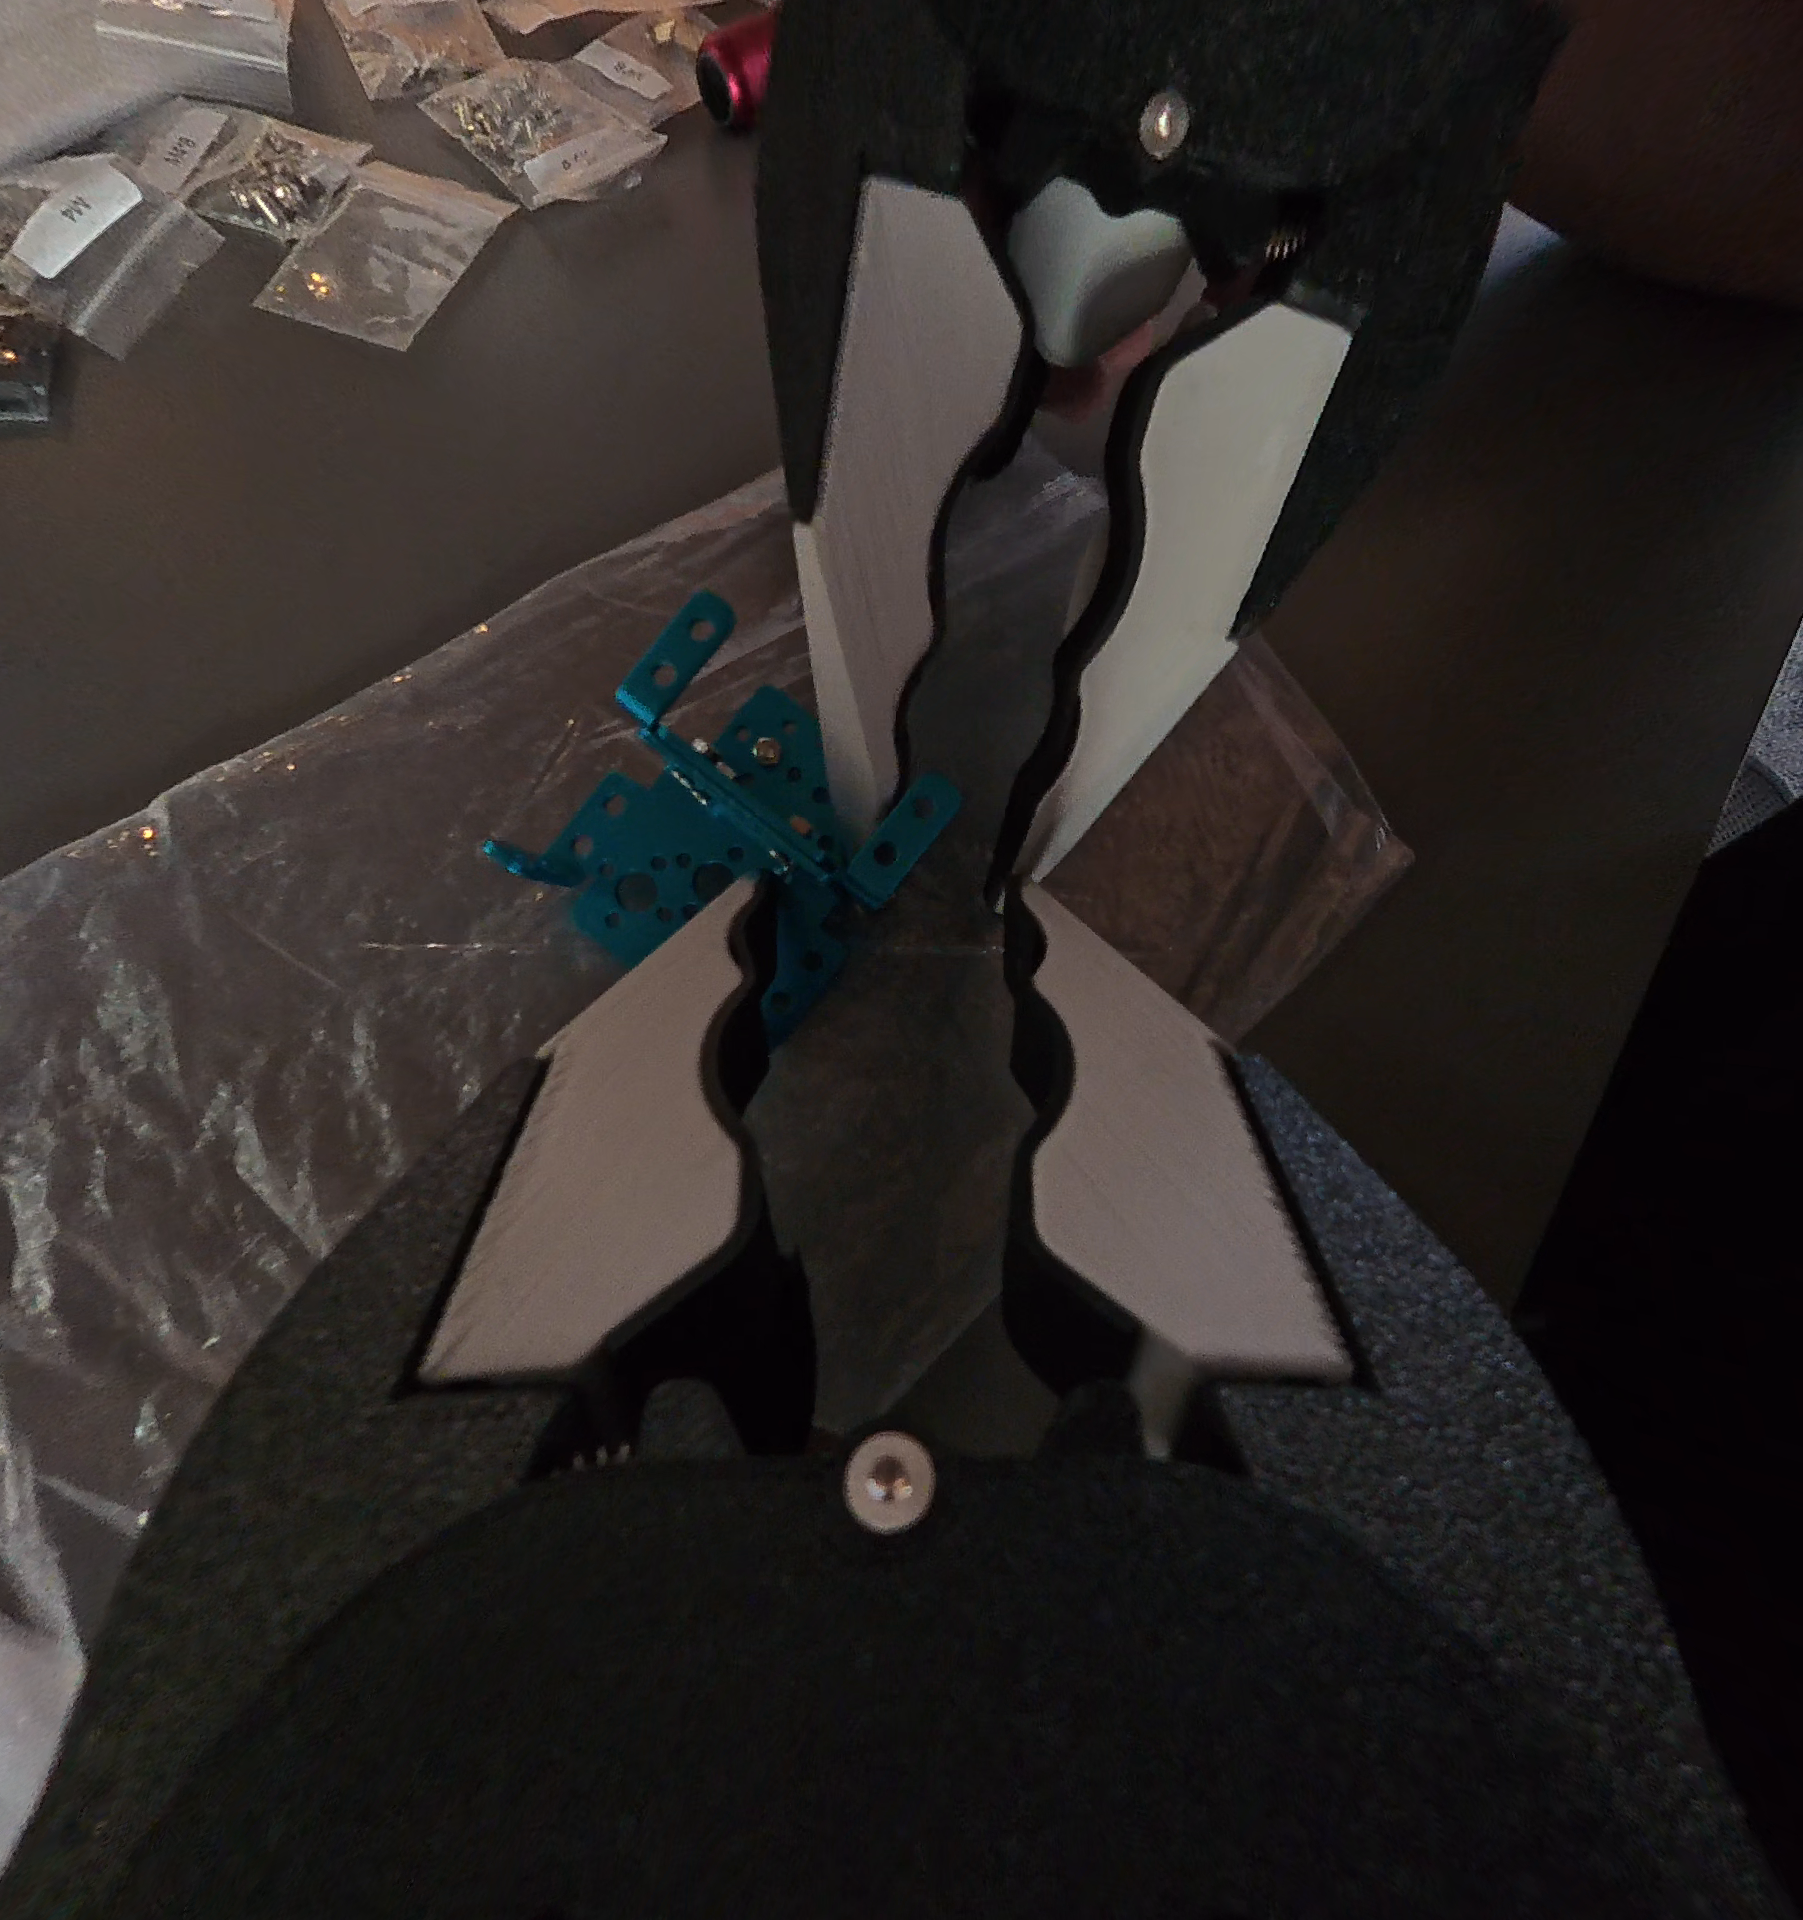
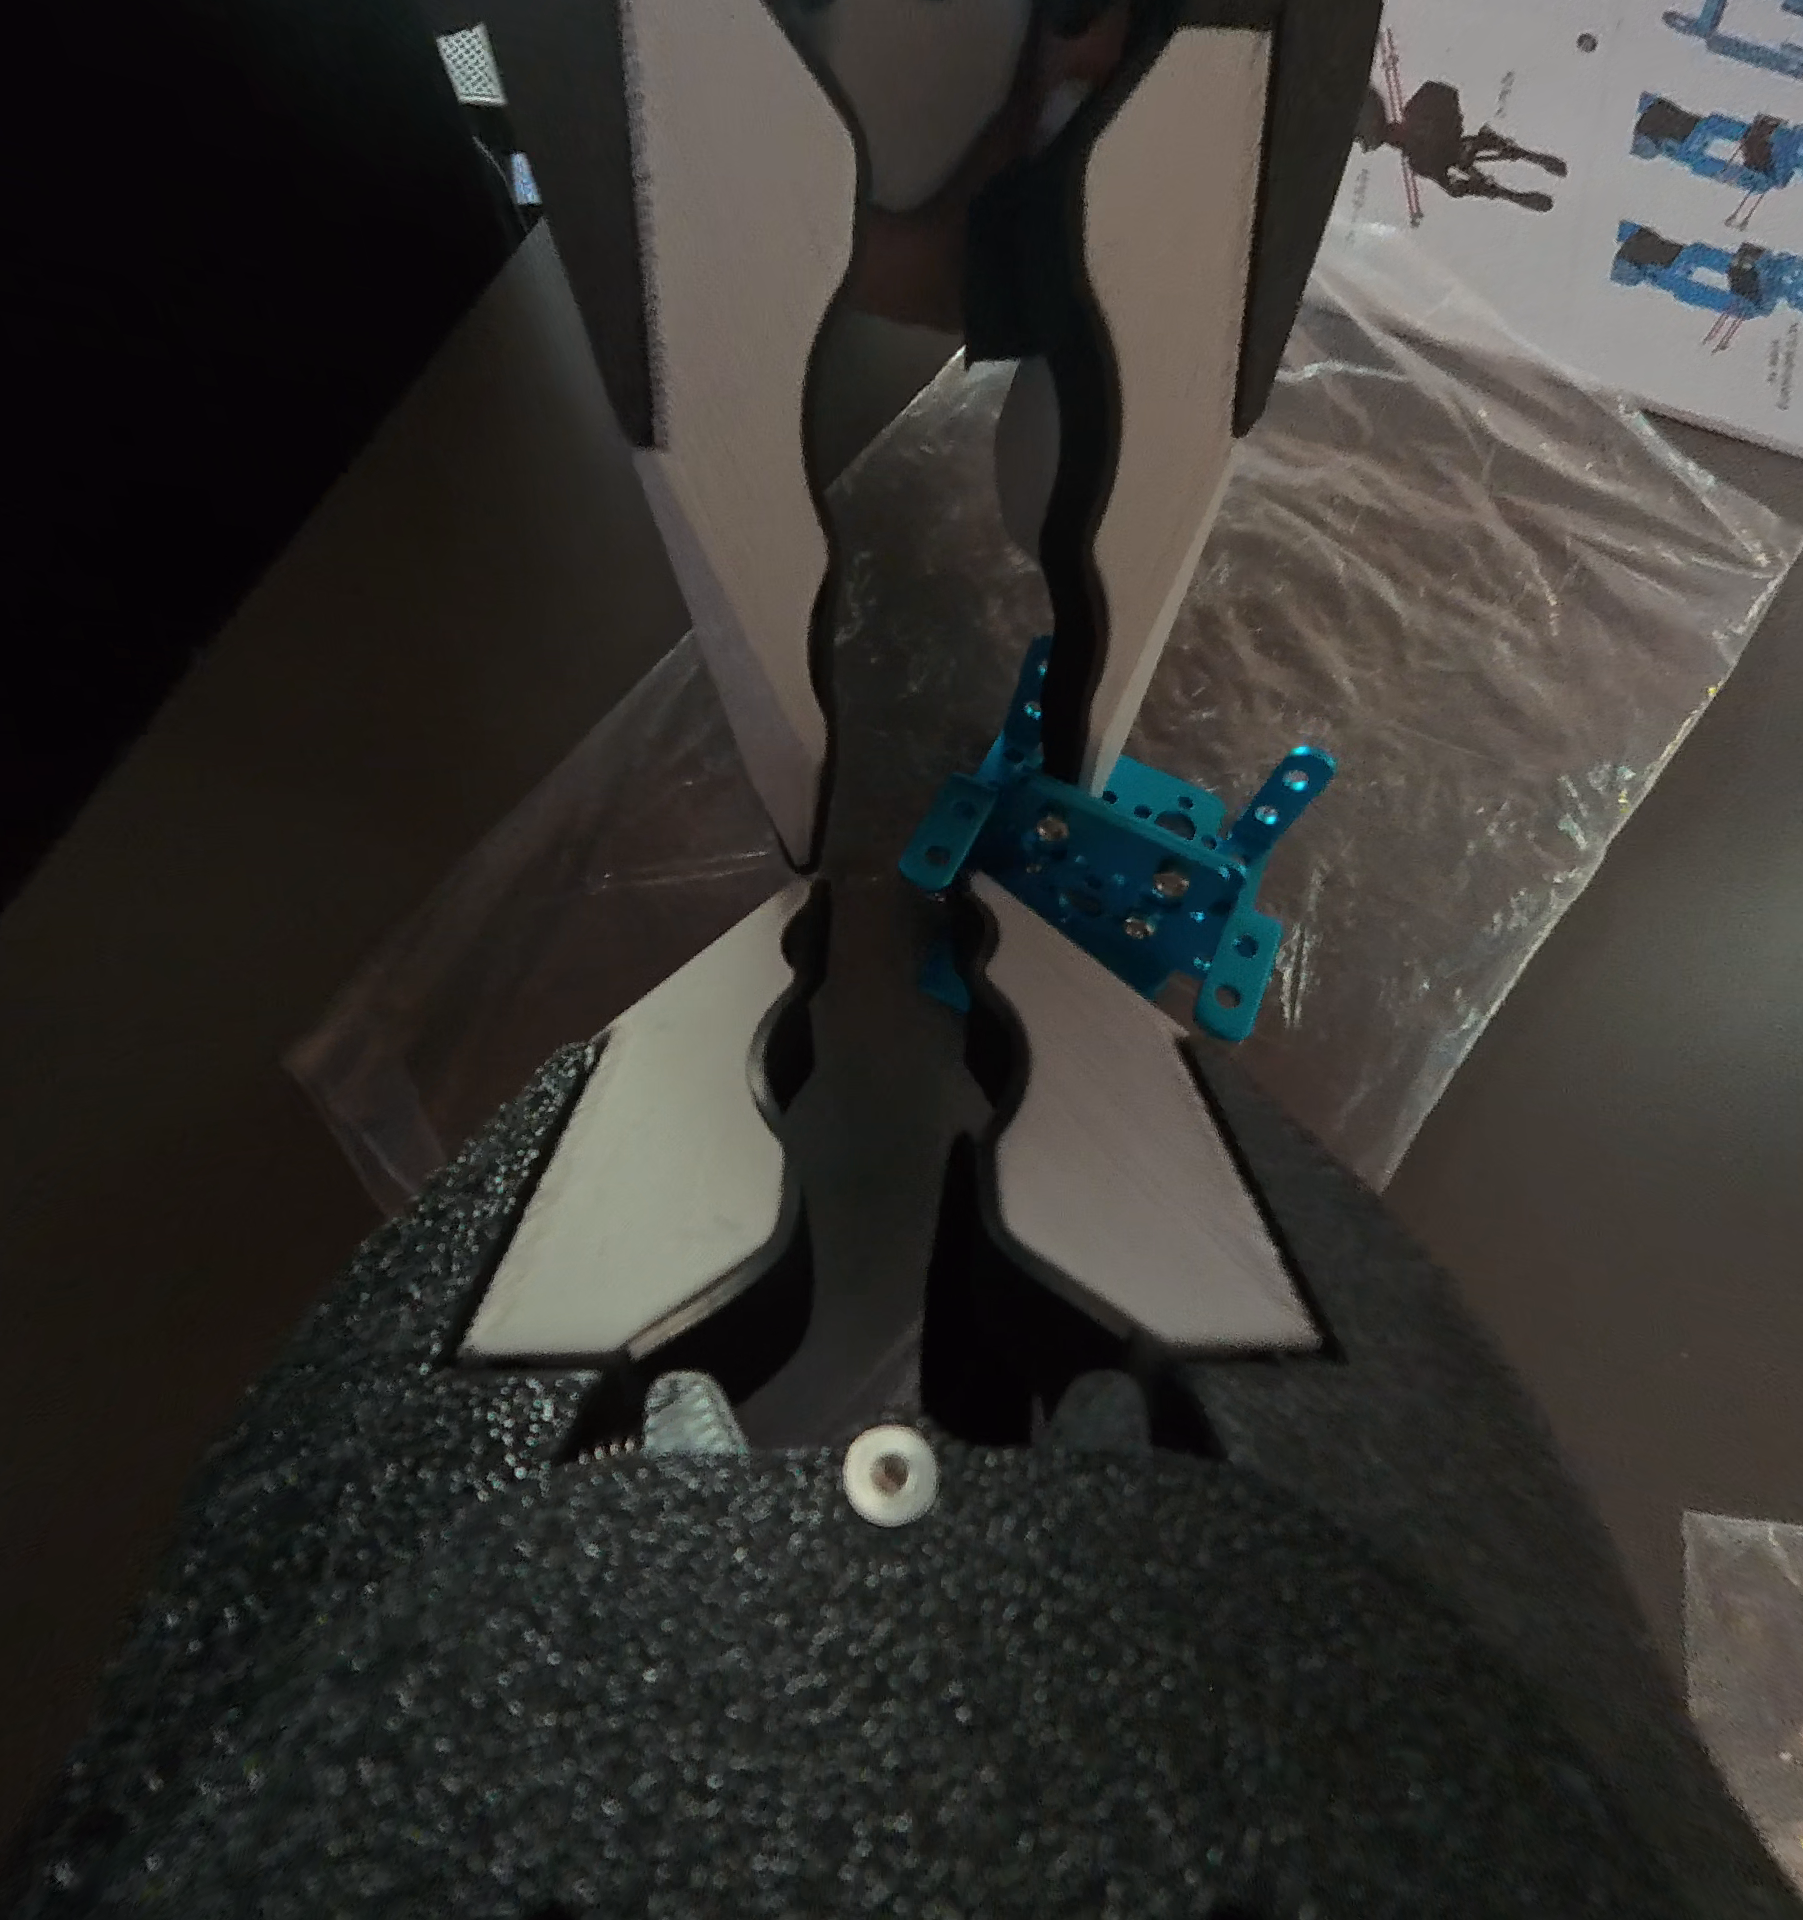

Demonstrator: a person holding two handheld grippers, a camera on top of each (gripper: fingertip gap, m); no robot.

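A blue metal bracket assembly [image 1: 710,831] with many holes and small screws lies on a clear plastic bag [image 1: 253,987] on a dark table. My left gripper [image 1: 884,904] is open. Its left fingertip [image 1: 741,925] lies over the bracket's edge, and most of the bracket is outside the jaws. My right gripper [image 1: 949,847] comes in from the far side, tip to tip with the left one. In the right wrist view my right gripper [image 2: 897,888] is open, and its right fingertip [image 2: 990,904] is against the bracket [image 2: 1136,883]. The left gripper [image 2: 944,816] faces it there. Neither gripper grips the bracket.
Several small zip bags of screws [image 1: 357,156] lie at the back left, with a magenta cylinder [image 1: 731,73] beside them. A white printed sheet with blue drawings [image 2: 1655,208] lies beyond the plastic bag [image 2: 1448,623]. Another small bag [image 2: 1780,1683] lies at the near right. The grippers are tip to tip, or close to it.
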